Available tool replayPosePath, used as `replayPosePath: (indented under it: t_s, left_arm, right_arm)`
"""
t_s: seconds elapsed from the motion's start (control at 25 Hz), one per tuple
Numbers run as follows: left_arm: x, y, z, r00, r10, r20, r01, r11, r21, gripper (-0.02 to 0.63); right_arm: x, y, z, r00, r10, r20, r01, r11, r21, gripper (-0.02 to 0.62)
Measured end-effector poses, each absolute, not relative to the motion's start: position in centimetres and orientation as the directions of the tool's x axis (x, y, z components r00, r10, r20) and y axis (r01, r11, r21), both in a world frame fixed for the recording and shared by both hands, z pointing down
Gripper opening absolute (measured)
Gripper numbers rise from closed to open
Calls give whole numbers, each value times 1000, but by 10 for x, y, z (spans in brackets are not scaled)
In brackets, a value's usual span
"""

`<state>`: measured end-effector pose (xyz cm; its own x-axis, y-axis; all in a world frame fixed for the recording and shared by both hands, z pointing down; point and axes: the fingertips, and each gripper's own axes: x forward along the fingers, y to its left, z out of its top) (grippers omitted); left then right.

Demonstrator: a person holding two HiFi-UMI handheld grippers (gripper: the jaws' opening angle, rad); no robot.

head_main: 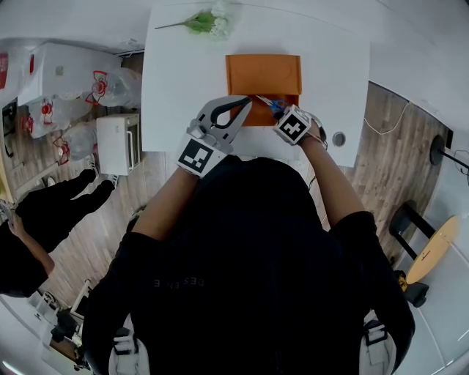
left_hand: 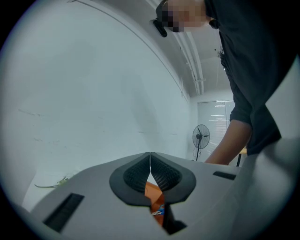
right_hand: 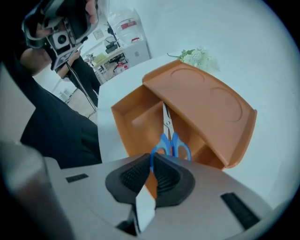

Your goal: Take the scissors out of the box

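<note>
An orange box point(head_main: 262, 73) lies on the white table point(head_main: 183, 66), its lid point(right_hand: 206, 101) slid askew over the open base point(right_hand: 133, 117). Scissors point(right_hand: 169, 140) with blue handles lie inside, blades pointing into the box. My right gripper point(right_hand: 151, 159) is at the box's near edge, shut on the left blue handle loop. In the head view it point(head_main: 278, 111) sits at the box's front right, by the scissors point(head_main: 272, 105). My left gripper point(head_main: 245, 102) hovers at the box's front left, tilted up; its jaws point(left_hand: 150, 157) meet at the tips with nothing seen between them.
A sprig of white flowers point(head_main: 209, 22) lies at the table's far edge. A small round object point(head_main: 338, 138) sits near the right front edge. Left of the table are a white cabinet point(head_main: 117, 143), plastic bags, and a person in black point(head_main: 44, 220).
</note>
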<state>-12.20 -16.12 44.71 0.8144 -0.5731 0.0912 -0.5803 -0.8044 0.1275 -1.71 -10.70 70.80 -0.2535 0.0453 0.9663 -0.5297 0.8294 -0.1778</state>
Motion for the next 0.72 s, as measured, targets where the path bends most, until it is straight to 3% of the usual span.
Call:
replayPosePath:
  t_s: [0.4,0.72]
  left_arm:
    - [-111,-152,441,805,-586,96,-593,-798,108,20]
    - [-108,-146,435,782,-616,95,-623,-777,87,20]
  right_arm:
    - [-16,-90,679,-338,143,930,-474,828,-299,31]
    - [-15,-83,658,-395,140,908,-434,843,-319,31]
